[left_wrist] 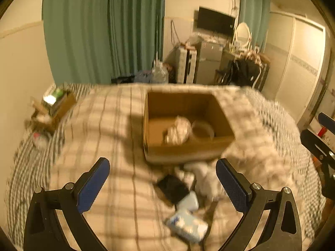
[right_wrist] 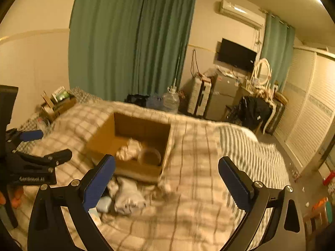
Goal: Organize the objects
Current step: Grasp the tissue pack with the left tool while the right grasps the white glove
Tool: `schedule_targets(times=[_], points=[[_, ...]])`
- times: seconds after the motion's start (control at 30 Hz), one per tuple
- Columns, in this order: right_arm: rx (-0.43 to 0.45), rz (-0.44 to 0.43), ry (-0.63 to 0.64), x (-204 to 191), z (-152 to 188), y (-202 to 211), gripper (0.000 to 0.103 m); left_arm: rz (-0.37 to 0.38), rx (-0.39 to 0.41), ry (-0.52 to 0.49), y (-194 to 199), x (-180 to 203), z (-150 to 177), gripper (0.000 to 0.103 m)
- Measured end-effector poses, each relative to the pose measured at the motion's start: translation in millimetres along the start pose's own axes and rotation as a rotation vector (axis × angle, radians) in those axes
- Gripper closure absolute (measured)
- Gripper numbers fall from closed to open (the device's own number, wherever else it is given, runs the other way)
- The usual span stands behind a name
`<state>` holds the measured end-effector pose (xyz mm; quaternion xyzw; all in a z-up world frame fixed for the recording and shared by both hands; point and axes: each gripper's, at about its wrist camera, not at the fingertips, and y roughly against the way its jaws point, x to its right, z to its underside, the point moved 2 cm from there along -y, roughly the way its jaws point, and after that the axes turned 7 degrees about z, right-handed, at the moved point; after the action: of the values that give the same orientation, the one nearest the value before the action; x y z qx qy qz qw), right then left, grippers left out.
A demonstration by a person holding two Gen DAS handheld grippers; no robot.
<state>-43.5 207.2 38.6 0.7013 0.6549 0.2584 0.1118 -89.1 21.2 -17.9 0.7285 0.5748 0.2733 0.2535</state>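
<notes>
An open cardboard box [left_wrist: 188, 148] [right_wrist: 125, 168] stands on the checked bed. Inside it lie a crumpled pale bundle [left_wrist: 178, 131] [right_wrist: 129, 148] and a clear round container [left_wrist: 203, 130] [right_wrist: 149, 156]. In front of the box lie a black flat item [left_wrist: 172, 187], pale blue packets [left_wrist: 186, 223] [right_wrist: 103, 204] and white crumpled cloth [left_wrist: 206, 179] [right_wrist: 129, 198]. My left gripper [left_wrist: 162, 183] [right_wrist: 48, 144] hangs open above these loose items, nothing between its blue pads. My right gripper [right_wrist: 166, 181] [left_wrist: 316, 129] is open too, over the bedspread right of the box, empty.
A second small box [left_wrist: 56, 106] [right_wrist: 55, 104] with items sits at the bed's far left by the wall. Beyond the bed are green curtains [left_wrist: 104, 31], a water jug [right_wrist: 170, 101], a suitcase [right_wrist: 199, 96], a cabinet, a wall screen [left_wrist: 215, 21] and a dressing table.
</notes>
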Motion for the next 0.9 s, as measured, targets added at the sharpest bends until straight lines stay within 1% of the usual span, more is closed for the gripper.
schedule_targets(times=[0.1, 0.2, 0.27, 0.37, 0.43, 0.5, 0.57, 0.6, 0.63, 0.67, 0.7, 0.77, 0.83, 0.9], points=[[-0.038, -0.016, -0.028, -8.9, 32.2, -17.9, 0.004, -0.019, -0.063, 0.006, -21.5, 4.9, 33.1, 0.0], [-0.086, -0.011, -0.036, -18.0, 61.9, -39.4, 0.004, -0.084, -0.137, 0.01, -46.6, 7.6, 69.3, 0.0], [-0.124, -0.006, -0.031, -23.4, 80.4, -52.9, 0.004, -0.073, -0.191, 0.006, -61.4, 10.7, 86.4, 0.0], [-0.189, -0.01, -0.031, -29.3, 100.9, -69.9, 0.004, -0.044, -0.236, -0.011, -72.7, 17.5, 100.8, 0.0], [-0.2, -0.018, -0.041, -27.3, 104.5, -73.1, 0.004, -0.024, -0.264, -0.025, -78.1, 20.7, 108.7, 0.001], [-0.195, -0.017, -0.046, -25.2, 104.5, -72.5, 0.004, 0.016, -0.299, -0.029, -83.1, 24.4, 116.4, 0.003], [-0.196, -0.015, -0.044, -26.4, 106.2, -72.8, 0.004, 0.044, -0.316, -0.045, -83.3, 29.6, 121.9, 0.013], [-0.198, -0.013, -0.042, -27.7, 105.8, -73.1, 0.004, 0.082, -0.315, -0.047, -80.9, 32.0, 123.4, 0.031], [-0.198, -0.011, -0.039, -28.8, 105.5, -72.9, 0.004, 0.128, -0.317, -0.032, -80.1, 31.3, 123.5, 0.058], [-0.195, -0.01, -0.036, -29.6, 105.1, -72.4, 0.004, 0.163, -0.328, -0.016, -80.5, 30.0, 124.2, 0.069], [-0.193, -0.01, -0.034, -30.1, 105.0, -72.1, 0.004, 0.176, -0.332, -0.001, -80.9, 28.4, 125.1, 0.076], [-0.189, -0.011, -0.033, -30.3, 104.0, -70.5, 0.004, 0.177, -0.31, 0.025, -75.6, 23.2, 122.2, 0.078], [-0.187, -0.017, -0.035, -29.1, 102.4, -68.8, 0.004, 0.167, -0.255, 0.041, -61.9, 17.7, 113.7, 0.079], [-0.191, -0.036, -0.03, -29.6, 99.7, -68.4, 0.004, 0.153, -0.2, 0.032, -47.1, 14.4, 102.8, 0.079]])
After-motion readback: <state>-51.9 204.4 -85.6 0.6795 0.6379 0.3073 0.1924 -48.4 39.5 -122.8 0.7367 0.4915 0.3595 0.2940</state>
